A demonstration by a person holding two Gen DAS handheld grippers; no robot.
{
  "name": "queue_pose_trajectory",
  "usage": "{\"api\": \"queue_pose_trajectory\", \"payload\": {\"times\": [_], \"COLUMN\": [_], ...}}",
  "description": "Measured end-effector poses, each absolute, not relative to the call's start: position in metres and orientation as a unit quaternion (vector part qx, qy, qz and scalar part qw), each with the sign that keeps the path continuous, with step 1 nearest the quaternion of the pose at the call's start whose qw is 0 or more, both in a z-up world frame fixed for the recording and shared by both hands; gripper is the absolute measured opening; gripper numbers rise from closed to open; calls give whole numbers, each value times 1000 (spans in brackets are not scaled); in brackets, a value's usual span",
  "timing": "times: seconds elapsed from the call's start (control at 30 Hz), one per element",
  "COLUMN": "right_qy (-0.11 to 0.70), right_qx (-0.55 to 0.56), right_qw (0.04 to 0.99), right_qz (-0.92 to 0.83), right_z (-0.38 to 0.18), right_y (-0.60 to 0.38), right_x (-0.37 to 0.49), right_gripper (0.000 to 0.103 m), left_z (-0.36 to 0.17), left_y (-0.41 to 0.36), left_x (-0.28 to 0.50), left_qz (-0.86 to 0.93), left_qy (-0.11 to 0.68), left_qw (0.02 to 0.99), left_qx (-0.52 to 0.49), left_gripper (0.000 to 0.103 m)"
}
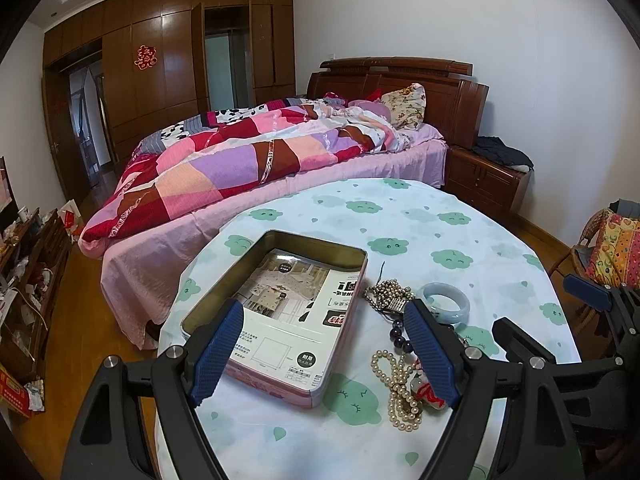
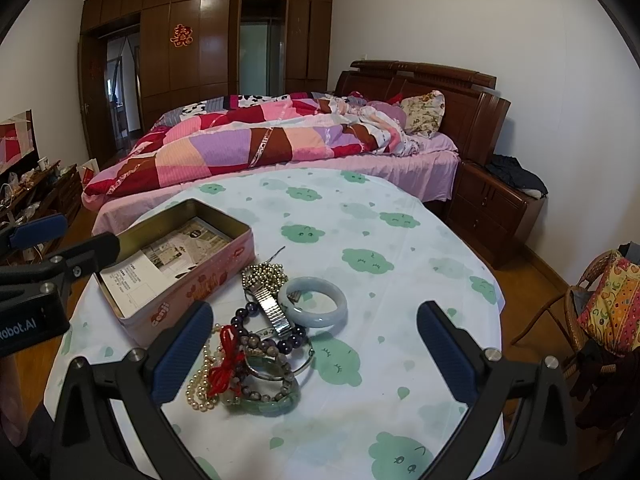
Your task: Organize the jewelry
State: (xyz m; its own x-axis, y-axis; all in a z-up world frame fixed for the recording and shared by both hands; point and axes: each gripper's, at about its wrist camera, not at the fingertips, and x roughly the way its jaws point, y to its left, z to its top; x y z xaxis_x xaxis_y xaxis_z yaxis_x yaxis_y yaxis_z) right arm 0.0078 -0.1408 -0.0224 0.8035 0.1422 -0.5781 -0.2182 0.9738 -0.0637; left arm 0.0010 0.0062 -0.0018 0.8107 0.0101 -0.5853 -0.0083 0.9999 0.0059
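Note:
An open pink tin box (image 1: 244, 268) (image 2: 192, 284) with a printed paper inside sits on the table. Beside it lies a jewelry pile: a pale jade bangle (image 1: 446, 303) (image 2: 313, 302), a gold bead chain (image 2: 265, 274), a metal watch band (image 2: 273, 312), purple bead bracelets (image 2: 276, 344), a pearl necklace (image 1: 400, 392) (image 2: 200, 388), a red knot charm (image 2: 225, 364) and a green bangle (image 2: 264, 404). My left gripper (image 1: 324, 354) is open above the box's near end. My right gripper (image 2: 316, 354) is open and empty, just above the pile's near side.
The round table (image 2: 400, 240) has a white cloth with green clouds. A bed with a patchwork quilt (image 1: 240, 152) stands behind it. A wooden nightstand (image 2: 492, 208) is at the right, a wicker chair (image 2: 592, 308) at the far right, and cluttered shelves (image 1: 24, 264) at the left.

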Motion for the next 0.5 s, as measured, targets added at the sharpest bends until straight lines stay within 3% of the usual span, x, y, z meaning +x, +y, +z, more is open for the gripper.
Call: {"api": "queue_pose_trajectory", "payload": {"times": [0.5], "right_qy": [301], "right_qx": [-64], "right_qw": [947], "right_qz": [95], "right_z": [-23], "right_y": [-141], "right_x": [8], "right_gripper": [103], "left_z": [-2], "left_y": [9], "left_x": [0], "left_qz": [9], "left_qy": [307], "left_qw": [952], "left_qx": [1], "left_gripper": [82]}}
